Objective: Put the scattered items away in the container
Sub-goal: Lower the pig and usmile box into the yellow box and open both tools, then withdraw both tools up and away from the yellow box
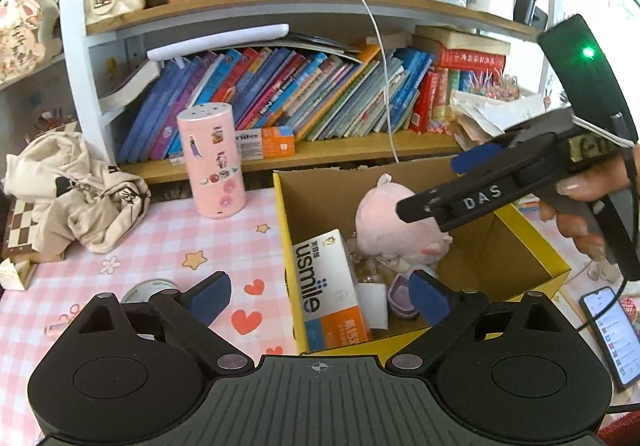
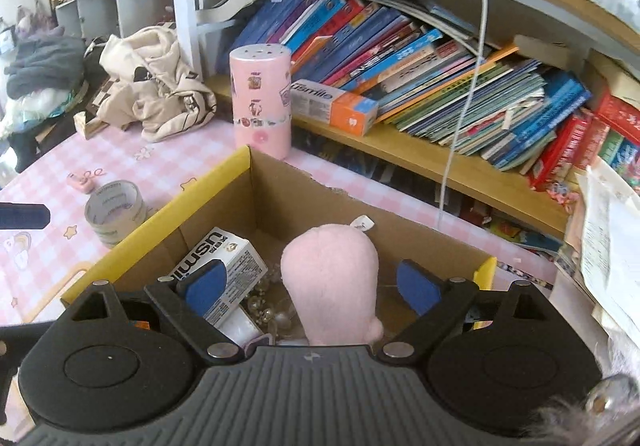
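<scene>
pink plush, yellow-edged box (brown inside)

Matt cardboard box, fuzzy cloth plush (glossy tape roll).

a pink checked tablecloth with stars and hearts covered the desk. behind it stood a wooden bookshelf with white posts, packed with leaning books (mostly blue and red ones). a cream cloth bag lay crumpled at the side. more grey shelves stood further off in bright daylight.
</scene>
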